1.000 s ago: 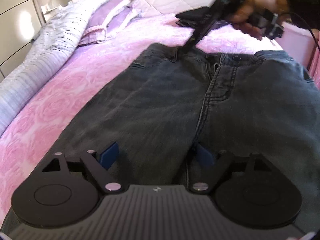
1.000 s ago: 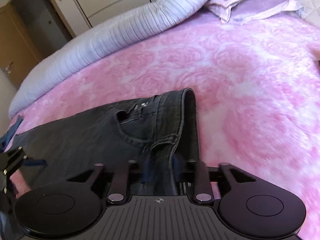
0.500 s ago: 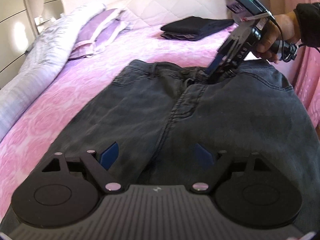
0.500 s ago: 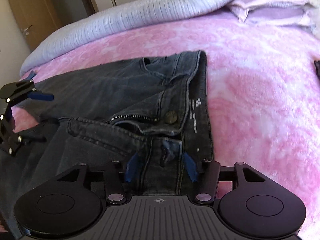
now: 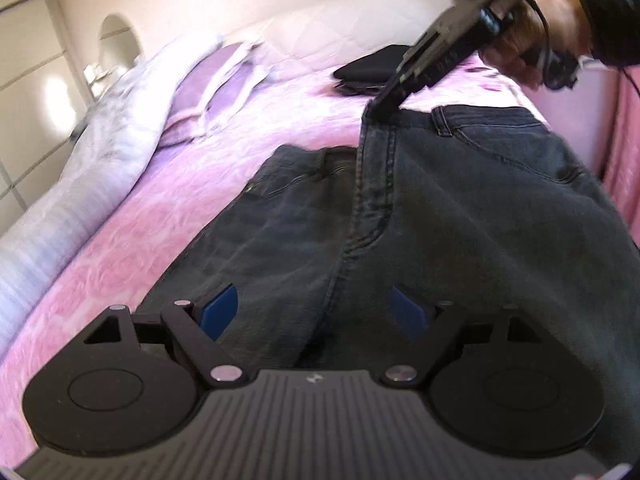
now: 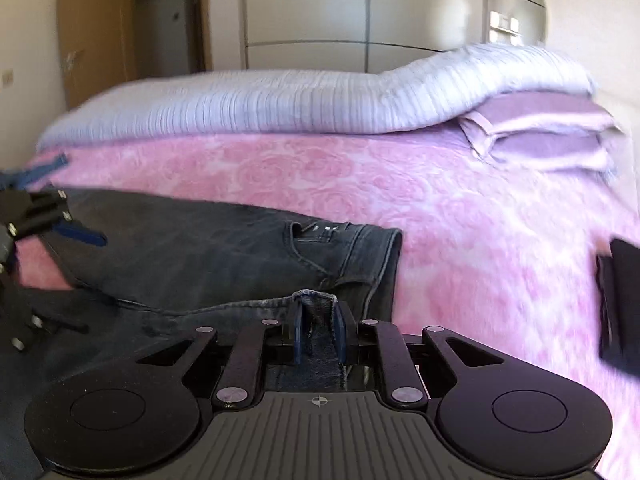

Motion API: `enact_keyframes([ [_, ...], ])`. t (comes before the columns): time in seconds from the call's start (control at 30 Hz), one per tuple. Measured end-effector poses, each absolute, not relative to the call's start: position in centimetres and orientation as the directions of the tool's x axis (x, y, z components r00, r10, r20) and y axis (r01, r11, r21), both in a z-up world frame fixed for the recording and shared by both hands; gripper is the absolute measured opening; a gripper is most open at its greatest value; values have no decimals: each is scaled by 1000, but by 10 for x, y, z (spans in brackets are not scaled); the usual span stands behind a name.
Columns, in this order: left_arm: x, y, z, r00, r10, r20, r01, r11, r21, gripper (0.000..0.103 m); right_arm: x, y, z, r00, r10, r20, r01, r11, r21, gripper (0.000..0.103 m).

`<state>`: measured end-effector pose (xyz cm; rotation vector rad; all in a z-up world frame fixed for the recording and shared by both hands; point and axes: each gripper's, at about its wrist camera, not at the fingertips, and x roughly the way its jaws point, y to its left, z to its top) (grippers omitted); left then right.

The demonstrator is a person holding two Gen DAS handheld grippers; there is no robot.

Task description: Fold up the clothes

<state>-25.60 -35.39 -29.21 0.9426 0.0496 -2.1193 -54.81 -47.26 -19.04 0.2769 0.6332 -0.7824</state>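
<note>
jeans (image 5: 460, 216) – waistband lifted by right gripper (image 5: 380, 106) | left gripper (image 5: 316, 312) fingers apart

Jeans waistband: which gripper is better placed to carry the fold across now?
Right. The right gripper is shut on the waistband of the jeans and holds it raised off the pink bedspread. The left gripper is open over the legs, gripping nothing, so it would probably need to grasp first.

left gripper (image 5: 316, 312): fingers spread wide, nothing between | right gripper (image 6: 318, 334): fingers pinched close, hand (image 5: 528, 40) gripping handle
</note>
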Motion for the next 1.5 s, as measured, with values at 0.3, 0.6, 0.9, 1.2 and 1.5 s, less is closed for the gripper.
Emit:
enact_keyframes([
  [0.3, -231, -347, -287, -354, -681, -641, 724, -633, 274, 79, -551, -508, -237, 475, -512, -716, 784, 615, 80, 41],
  [0.6, -123, -255, -280, -91, -742, -664, 797, -454, 397, 79, -581, -421, -194, 490, -575, -655, 803, 590, 82, 50],
  [0.9, 5, -129, -285, 170, -669, -723, 899, -196, 392, 79, -559, -373, -217, 358, -585, -727, 844, 536, -16, 51],
  [1.2, 89, -57, -283, 310, -656, -688, 932, 65, 358, 83, -512, -314, -250, 345, -519, -782, 779, 623, -70, 52],
  [1.5, 127, -22, -275, 439, -604, -665, 873, 111, 475, 77, -506, -287, -248, 345, -536, -771, 786, 614, -75, 52],
])
